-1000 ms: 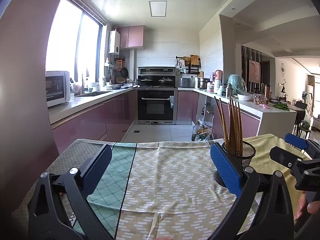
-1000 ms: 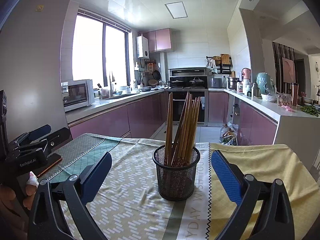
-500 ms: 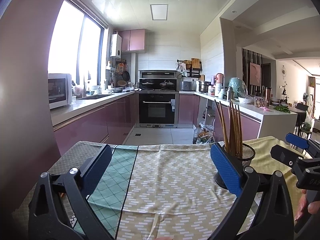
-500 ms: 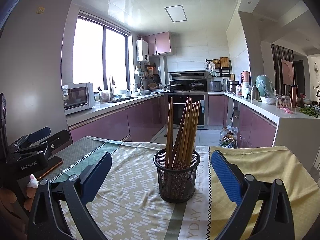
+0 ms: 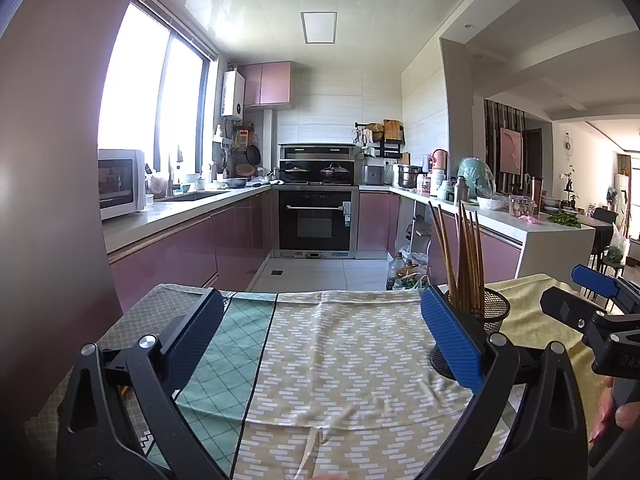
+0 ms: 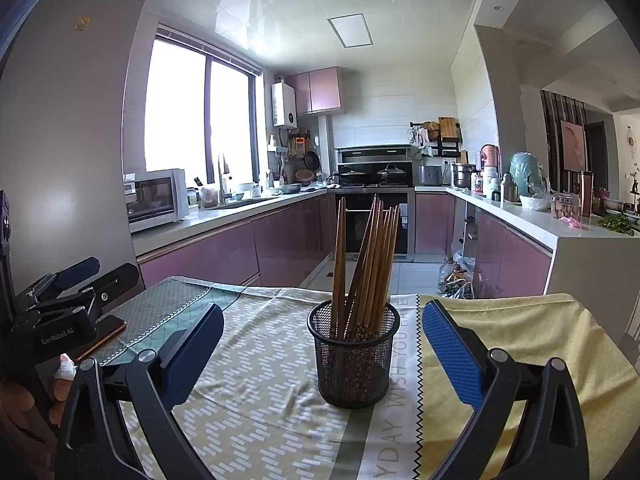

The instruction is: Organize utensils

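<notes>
A black mesh holder (image 6: pixel 353 356) packed with upright wooden chopsticks (image 6: pixel 368 264) stands on the patterned cloth covering the table (image 6: pixel 520 344), nearer its right edge. The right gripper (image 6: pixel 320 354) hangs before it, fingers spread wide and empty. The left gripper (image 5: pixel 318 336), likewise spread, hovers over bare cloth; what may be a phone (image 6: pixel 102 334) lies near the left edge.

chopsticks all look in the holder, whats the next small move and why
Probably ease both grippers back off the table. The chopsticks stand bunched in the mesh holder, upright on the cloth. The right gripper and left gripper are open and empty, and no loose utensil shows on the cloth.
</notes>
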Available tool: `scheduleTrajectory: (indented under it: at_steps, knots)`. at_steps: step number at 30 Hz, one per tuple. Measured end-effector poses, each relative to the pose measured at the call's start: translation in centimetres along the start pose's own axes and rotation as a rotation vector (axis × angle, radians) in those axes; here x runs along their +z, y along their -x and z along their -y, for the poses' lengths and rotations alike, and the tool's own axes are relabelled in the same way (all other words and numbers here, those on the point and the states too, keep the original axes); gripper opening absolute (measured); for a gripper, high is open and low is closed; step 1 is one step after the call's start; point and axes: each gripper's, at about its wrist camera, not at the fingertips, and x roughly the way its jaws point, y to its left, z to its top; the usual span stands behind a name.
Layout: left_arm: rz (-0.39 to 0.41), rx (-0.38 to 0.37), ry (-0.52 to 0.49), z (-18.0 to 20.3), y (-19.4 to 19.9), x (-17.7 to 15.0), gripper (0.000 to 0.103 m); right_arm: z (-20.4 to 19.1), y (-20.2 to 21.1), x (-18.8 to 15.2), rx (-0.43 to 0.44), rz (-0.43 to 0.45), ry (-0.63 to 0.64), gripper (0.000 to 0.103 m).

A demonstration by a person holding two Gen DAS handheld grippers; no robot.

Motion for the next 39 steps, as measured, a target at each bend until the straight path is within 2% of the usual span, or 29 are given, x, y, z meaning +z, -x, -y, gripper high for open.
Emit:
scheduleTrajectory:
  at_steps: [39]
  knots:
    - [0.010, 0.003, -0.002, 0.03, 0.11, 0.19, 0.097, -0.25, 0.04, -0.07, -0.004, 0.002, -0.002, 0.096]
